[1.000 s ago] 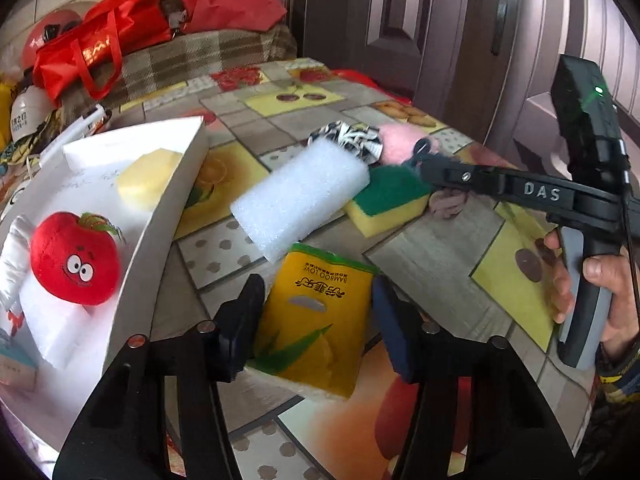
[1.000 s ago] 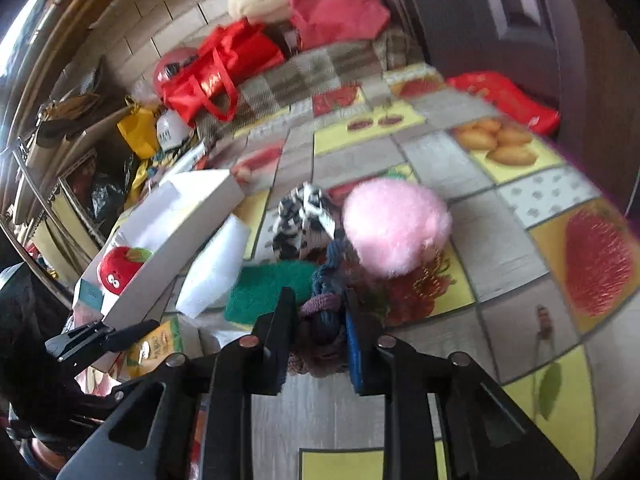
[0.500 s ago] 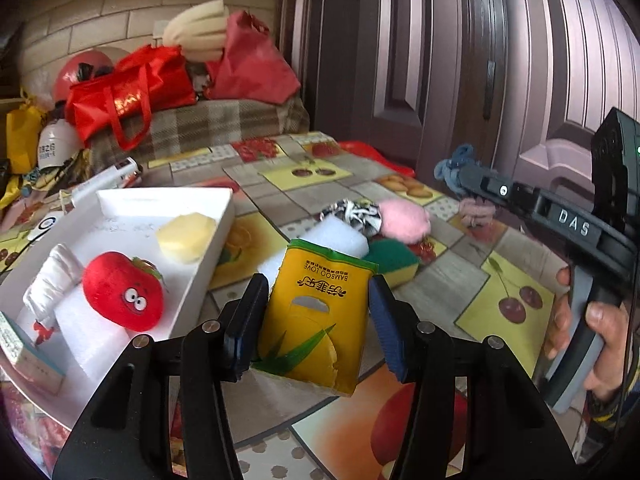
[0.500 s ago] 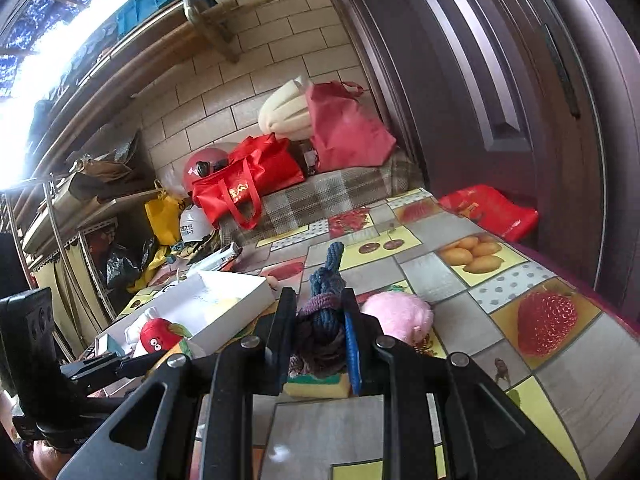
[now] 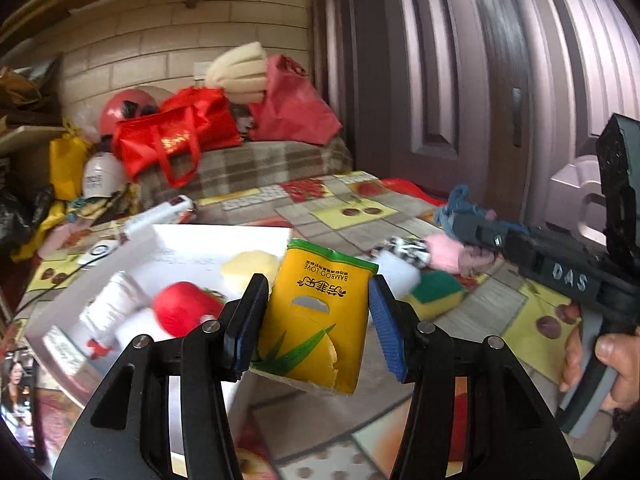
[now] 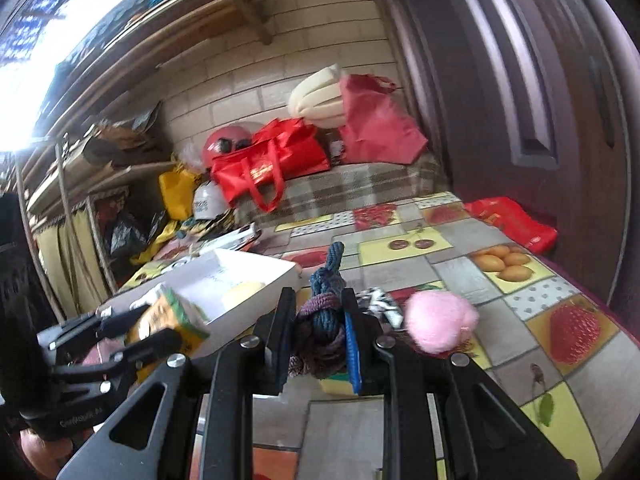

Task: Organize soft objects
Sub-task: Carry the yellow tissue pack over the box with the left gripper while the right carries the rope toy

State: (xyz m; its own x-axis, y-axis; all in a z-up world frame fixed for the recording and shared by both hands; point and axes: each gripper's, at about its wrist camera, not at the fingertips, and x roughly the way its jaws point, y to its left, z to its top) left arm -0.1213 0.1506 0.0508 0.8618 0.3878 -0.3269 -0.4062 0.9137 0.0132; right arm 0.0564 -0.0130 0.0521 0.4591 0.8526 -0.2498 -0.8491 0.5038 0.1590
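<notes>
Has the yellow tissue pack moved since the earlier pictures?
Yes. The yellow tissue pack, held in the left gripper, lay on the table before; now it is lifted, beside the white box.

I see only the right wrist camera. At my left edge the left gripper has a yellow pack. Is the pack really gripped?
Observer: Yes. In the left wrist view the left gripper has a pad on each side of the yellow tissue pack, which hangs clear of the table.
Operator: What is in the white box besides the yellow sponge?
Observer: A red plush toy with a white roll beside it lies in the white box.
Operator: What on the table do I miss?
Observer: A white foam block beside the green-topped sponge.
</notes>
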